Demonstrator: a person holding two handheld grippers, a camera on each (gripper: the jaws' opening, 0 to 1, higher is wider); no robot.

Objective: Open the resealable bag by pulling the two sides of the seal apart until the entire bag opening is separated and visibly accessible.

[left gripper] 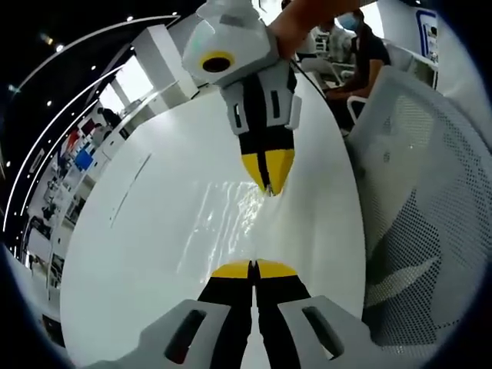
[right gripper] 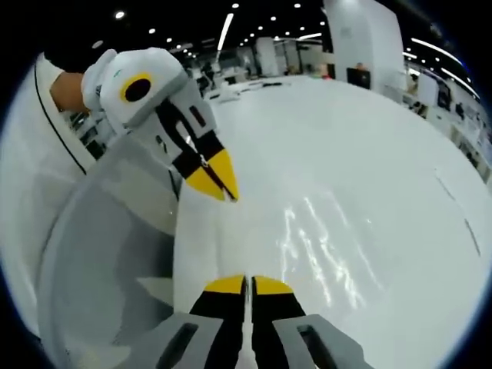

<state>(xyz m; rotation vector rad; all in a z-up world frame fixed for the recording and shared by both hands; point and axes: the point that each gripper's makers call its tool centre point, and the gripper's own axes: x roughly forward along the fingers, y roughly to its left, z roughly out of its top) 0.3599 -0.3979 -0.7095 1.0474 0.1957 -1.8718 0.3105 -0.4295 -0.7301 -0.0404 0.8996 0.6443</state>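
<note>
A clear resealable bag (left gripper: 224, 221) hangs stretched over the white table (left gripper: 138, 254), showing mostly as glints. My left gripper (left gripper: 254, 266) rises from the bottom of the left gripper view, shut on the bag's near edge. Opposite it, my right gripper (left gripper: 270, 187) comes down from the top, shut on the far edge. In the right gripper view the bag (right gripper: 323, 250) shimmers to the right. There my right gripper (right gripper: 248, 281) is shut at the bottom, and the left gripper (right gripper: 228, 194) pinches in from the upper left. How far the seal has parted is not visible.
A white mesh chair (left gripper: 427, 192) stands close on the right of the table, and shows as a grey curve (right gripper: 100, 246) in the right gripper view. People (left gripper: 357, 38) sit at desks behind. The white table (right gripper: 369, 154) stretches wide beyond the bag.
</note>
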